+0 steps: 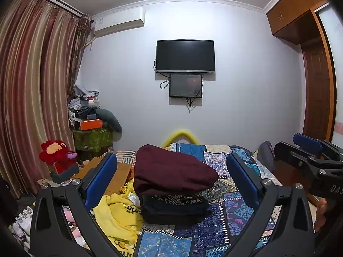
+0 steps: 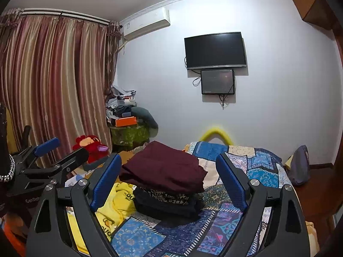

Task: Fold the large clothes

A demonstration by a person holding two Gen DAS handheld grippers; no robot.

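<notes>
A folded maroon garment [image 1: 171, 169] [image 2: 163, 167] lies on top of a stack of folded dark clothes [image 1: 173, 207] [image 2: 167, 201] on the patchwork bedspread [image 1: 231, 212] [image 2: 257, 167]. A crumpled yellow garment [image 1: 118, 218] [image 2: 115, 199] lies left of the stack. My left gripper [image 1: 171, 177] is open and empty, held back from the stack. My right gripper [image 2: 169, 175] is open and empty, also held back from it. The right gripper also shows in the left wrist view [image 1: 308, 150], and the left gripper shows in the right wrist view [image 2: 51, 152].
A red plush toy [image 1: 57, 152] [image 2: 90, 145] sits left of the bed by the striped curtain [image 1: 32, 85]. A cluttered pile on a green-covered stand [image 1: 92, 124] [image 2: 128, 124] fills the corner. A TV [image 1: 185, 55] hangs on the far wall. A wooden wardrobe [image 1: 310, 64] stands at the right.
</notes>
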